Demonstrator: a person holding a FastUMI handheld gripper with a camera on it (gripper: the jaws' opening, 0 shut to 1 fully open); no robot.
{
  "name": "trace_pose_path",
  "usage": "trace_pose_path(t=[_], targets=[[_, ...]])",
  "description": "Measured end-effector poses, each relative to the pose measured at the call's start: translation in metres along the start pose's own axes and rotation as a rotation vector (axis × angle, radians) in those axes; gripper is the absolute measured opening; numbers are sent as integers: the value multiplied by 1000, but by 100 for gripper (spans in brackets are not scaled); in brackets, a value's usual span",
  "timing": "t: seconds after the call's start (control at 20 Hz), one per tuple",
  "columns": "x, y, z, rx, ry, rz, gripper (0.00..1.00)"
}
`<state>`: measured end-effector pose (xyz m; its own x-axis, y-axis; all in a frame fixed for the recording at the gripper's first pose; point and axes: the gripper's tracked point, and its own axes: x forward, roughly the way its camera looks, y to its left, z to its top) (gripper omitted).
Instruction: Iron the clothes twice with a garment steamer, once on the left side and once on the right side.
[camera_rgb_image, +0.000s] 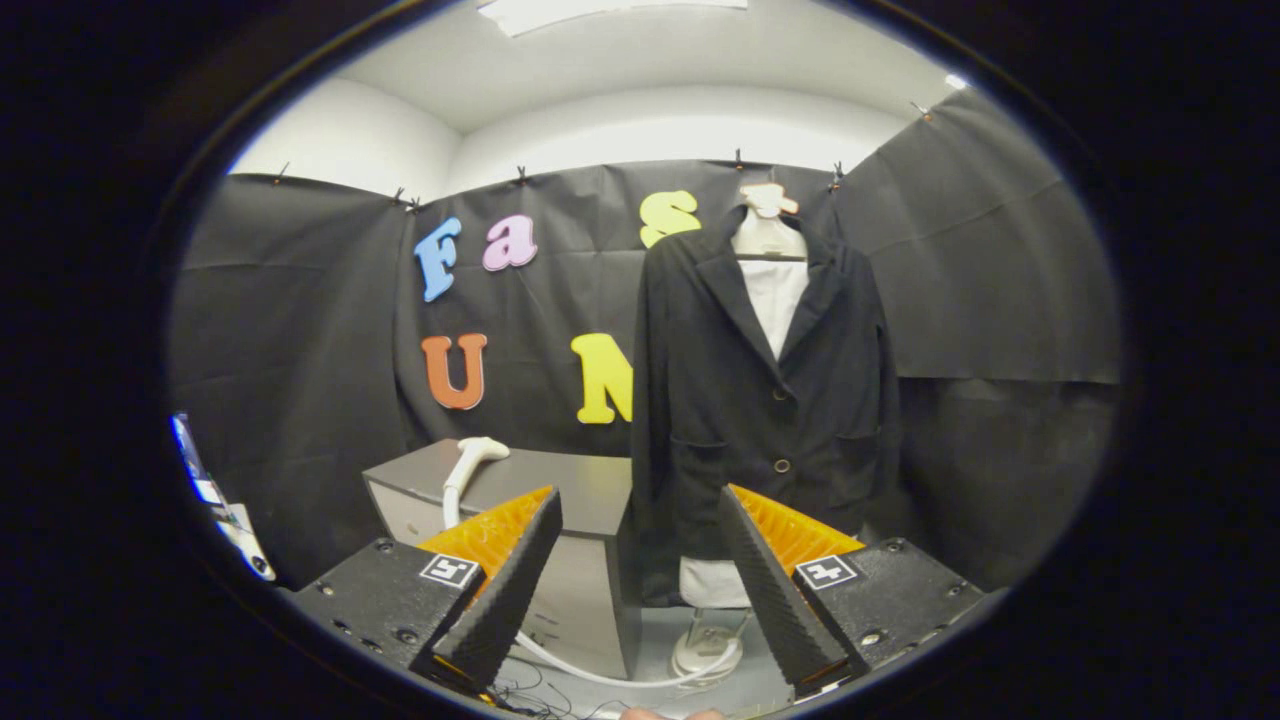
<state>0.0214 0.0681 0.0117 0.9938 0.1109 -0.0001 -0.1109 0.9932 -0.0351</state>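
Gaping empty, tongs (640, 520) face dark jacket (765, 400), steamer (470, 465) aside

Black jacket (765, 400) over white lining; white steamer (470, 462) on grey cabinet (590, 490)

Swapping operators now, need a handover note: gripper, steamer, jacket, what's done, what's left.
Gripper: open, fingers spread, holding nothing.
Steamer head: lies on the grey cabinet, beyond the left finger; its hose runs down to the floor.
Black jacket: hangs buttoned on a mannequin stand, beyond the right finger, right of the cabinet.
Done: nothing evident; steamer not picked up.
Left: grasp the steamer, pass the left side, then the right.
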Motion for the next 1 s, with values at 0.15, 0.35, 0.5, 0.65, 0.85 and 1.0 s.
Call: trace_pose_path(t=[0.15,0.35,0.5,0.65,0.85,1.0], targets=[[12,38,-1,27,14,58,100],[33,96,-10,37,91,102,100],[48,143,-12,20,108,133,100],[62,175,-6,-1,113,156,100],[95,209,2,-9,153,221,100],[134,232,9,-34,177,282,100]])
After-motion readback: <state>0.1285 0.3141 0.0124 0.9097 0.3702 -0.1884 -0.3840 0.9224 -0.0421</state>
